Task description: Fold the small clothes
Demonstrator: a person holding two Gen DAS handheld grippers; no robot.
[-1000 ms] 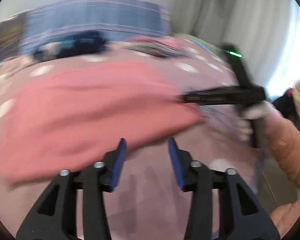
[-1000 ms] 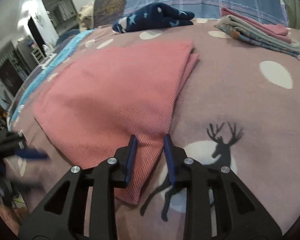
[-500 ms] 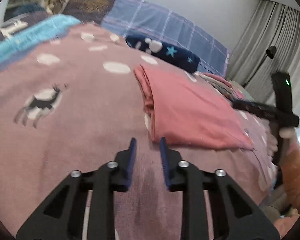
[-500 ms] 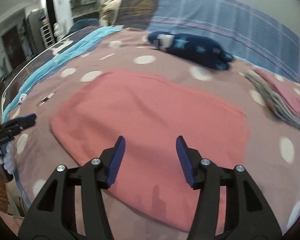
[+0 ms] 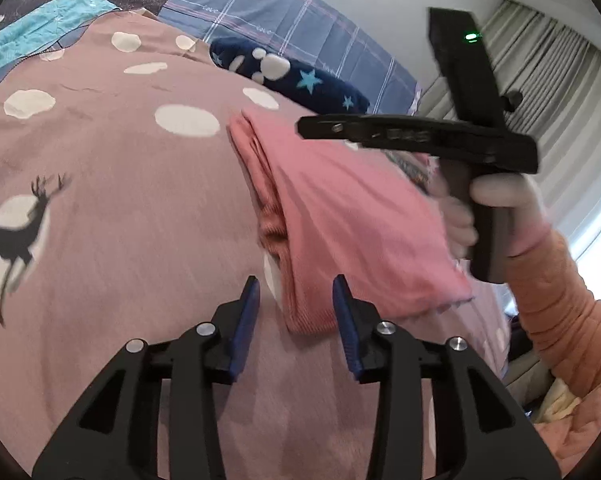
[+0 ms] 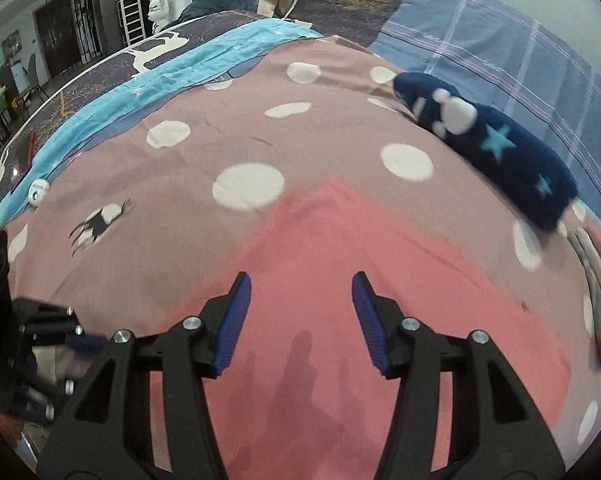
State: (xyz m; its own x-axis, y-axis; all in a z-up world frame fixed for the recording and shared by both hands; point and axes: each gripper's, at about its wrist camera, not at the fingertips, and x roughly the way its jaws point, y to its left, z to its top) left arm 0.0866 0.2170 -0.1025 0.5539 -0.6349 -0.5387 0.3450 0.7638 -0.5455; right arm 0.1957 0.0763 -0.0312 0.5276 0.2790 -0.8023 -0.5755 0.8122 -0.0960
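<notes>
Bed: mauve cover (image 5: 120, 208) with white dots and deer prints fills both views; a plaid blue sheet (image 5: 284, 28) lies at its far end.
Pink garment (image 5: 340, 216): folded, flat on the bed cover, layered fold edge facing the left view; its near corner points between the left tongs.
Navy star garment (image 6: 496, 148): rolled, lying beyond the pink garment, near the plaid sheet.
Folded stack (image 6: 596, 280): blurred, at the right edge of the right view, just beside the pink garment.
Right hand (image 5: 496, 208): white glove, orange sleeve, gripping the handle of the right tongs.
Left tongs (image 5: 296, 296): jaws apart and opening, pads not pressing on the cloth corner.
Right tongs (image 6: 300, 292): jaws apart and closing, hovering over the pink garment, nothing gripped.
</notes>
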